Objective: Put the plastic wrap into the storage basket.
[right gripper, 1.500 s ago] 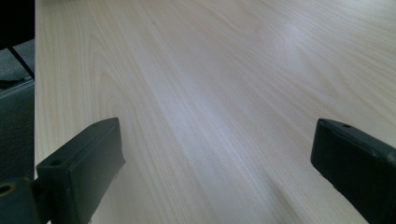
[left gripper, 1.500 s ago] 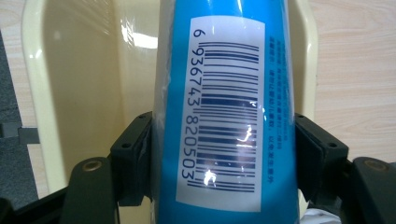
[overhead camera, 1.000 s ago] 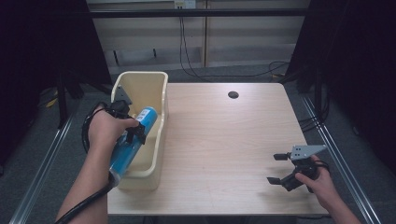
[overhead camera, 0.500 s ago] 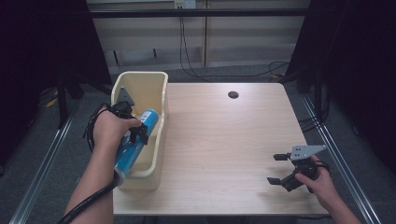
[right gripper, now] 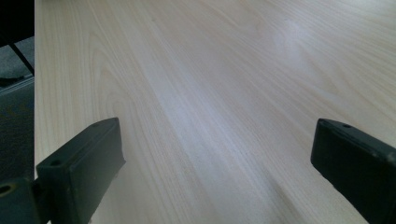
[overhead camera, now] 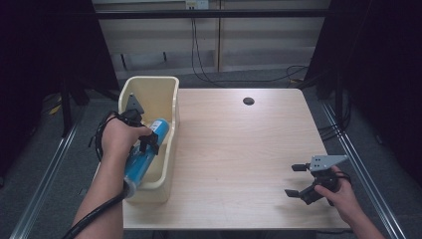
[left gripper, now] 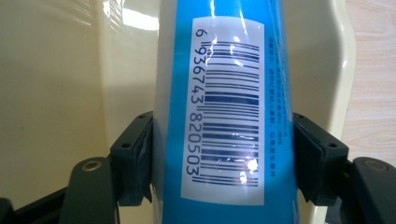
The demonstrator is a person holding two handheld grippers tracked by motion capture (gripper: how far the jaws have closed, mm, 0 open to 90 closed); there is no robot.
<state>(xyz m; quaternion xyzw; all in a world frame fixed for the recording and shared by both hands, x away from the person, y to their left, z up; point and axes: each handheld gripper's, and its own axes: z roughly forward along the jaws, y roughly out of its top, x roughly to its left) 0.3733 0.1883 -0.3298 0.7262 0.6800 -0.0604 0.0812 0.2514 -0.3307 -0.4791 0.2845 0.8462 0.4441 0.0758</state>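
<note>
At left of the high view, the left hand-held gripper [overhead camera: 149, 144] is clamped on a blue tube [overhead camera: 145, 152] — its pads press both sides beside a white barcode label [left gripper: 224, 109]. This tube lies slanted inside a cream bin [overhead camera: 169, 104] at the wooden surface's [overhead camera: 239, 149] left edge. Lower right, the right hand-held gripper [overhead camera: 295, 180] hovers low over bare wood — jaws wide apart, holding nothing.

High view looks down over the table [overhead camera: 239, 149]; right tool's camera skims that same wood [right gripper: 210, 93] closely
</note>
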